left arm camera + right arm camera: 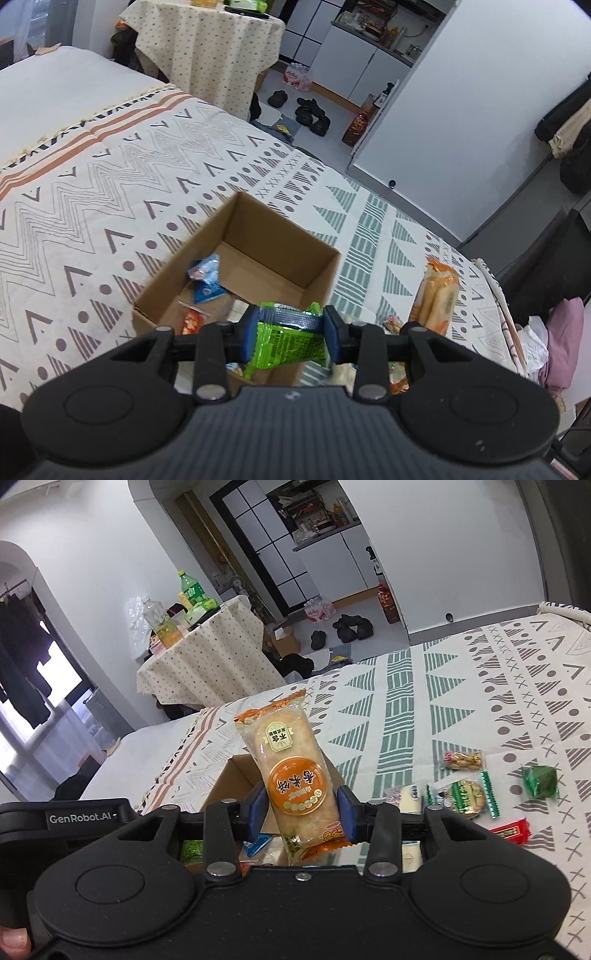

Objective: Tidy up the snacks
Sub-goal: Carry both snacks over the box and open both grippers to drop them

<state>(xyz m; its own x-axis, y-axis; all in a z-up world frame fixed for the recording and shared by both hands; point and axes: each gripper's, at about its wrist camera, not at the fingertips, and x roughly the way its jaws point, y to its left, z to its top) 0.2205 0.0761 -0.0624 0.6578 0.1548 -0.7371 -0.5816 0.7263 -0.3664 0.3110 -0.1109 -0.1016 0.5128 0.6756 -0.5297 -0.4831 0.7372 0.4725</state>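
My left gripper (291, 334) is shut on a green snack packet (286, 345) and holds it over the near edge of an open cardboard box (280, 225) on the patterned bed. Blue and orange packets (207, 277) lie inside the box. My right gripper (301, 812) is shut on an orange rice cracker pack (291, 768), held upright above the same box (225, 786). That cracker pack also shows in the left wrist view (437, 295), to the right of the box.
Loose snacks lie on the bedspread to the right: a green wrapped piece (539, 781), a round green-edged packet (463, 795), a red bar (511, 830), a small nut pack (463, 760). A cloth-covered table (207, 657) with bottles stands beyond the bed. Shoes (312, 114) lie on the floor.
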